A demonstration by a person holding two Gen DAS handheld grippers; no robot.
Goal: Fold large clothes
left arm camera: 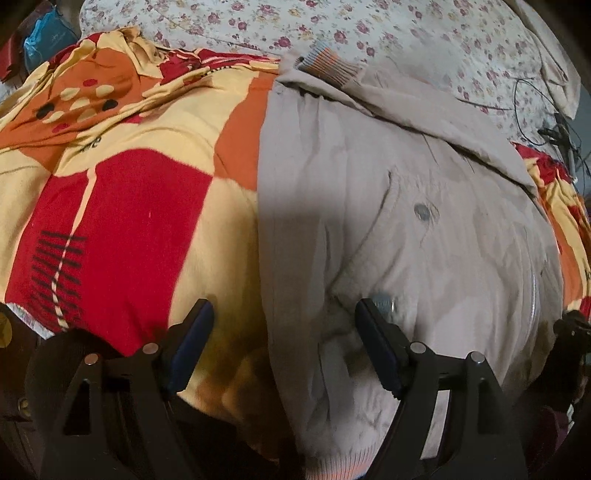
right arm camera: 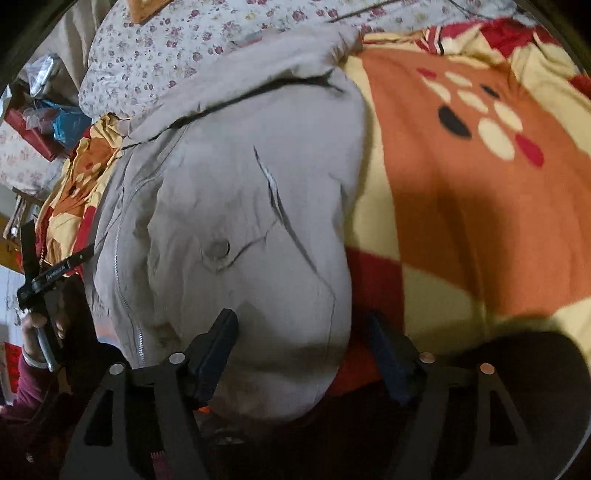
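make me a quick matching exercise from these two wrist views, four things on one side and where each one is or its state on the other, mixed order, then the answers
Things:
1. jacket
2. blanket
3. floral sheet
4. left gripper

Place or state:
A. at the far end of the bed, beyond the patterned cover
B. jaws wide open, nothing pinched
C. spread under the grey garment
D. lying flat, snap button showing

Pairs: 1-D, 2-C, 3-A, 4-B
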